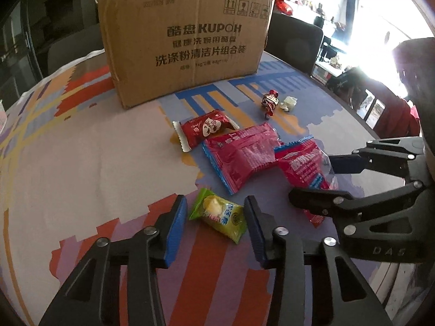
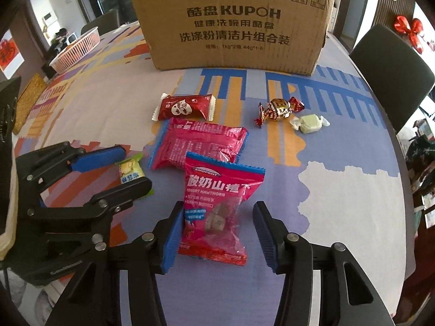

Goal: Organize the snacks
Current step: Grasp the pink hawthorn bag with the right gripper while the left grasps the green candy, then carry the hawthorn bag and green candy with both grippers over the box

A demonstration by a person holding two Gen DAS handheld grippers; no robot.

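My left gripper point(image 1: 216, 217) is open, its fingers on either side of a green snack packet point(image 1: 217, 217) lying on the table. My right gripper point(image 2: 217, 222) is open around the lower end of a pink yogurt hawthorn bag point(image 2: 220, 203); it also shows in the left wrist view point(image 1: 312, 182). A larger pink packet point(image 2: 201, 142), a dark red packet point(image 2: 185, 107), a gold-red wrapped candy point(image 2: 278, 108) and a pale green candy point(image 2: 308, 123) lie further back. A brown cardboard box point(image 2: 233, 24) stands behind them.
The table has a colourful patterned cloth point(image 2: 339, 190). A white basket point(image 2: 77, 50) and a yellow woven mat point(image 2: 27, 100) sit at the far left. A dark chair point(image 2: 391, 70) stands at the right edge.
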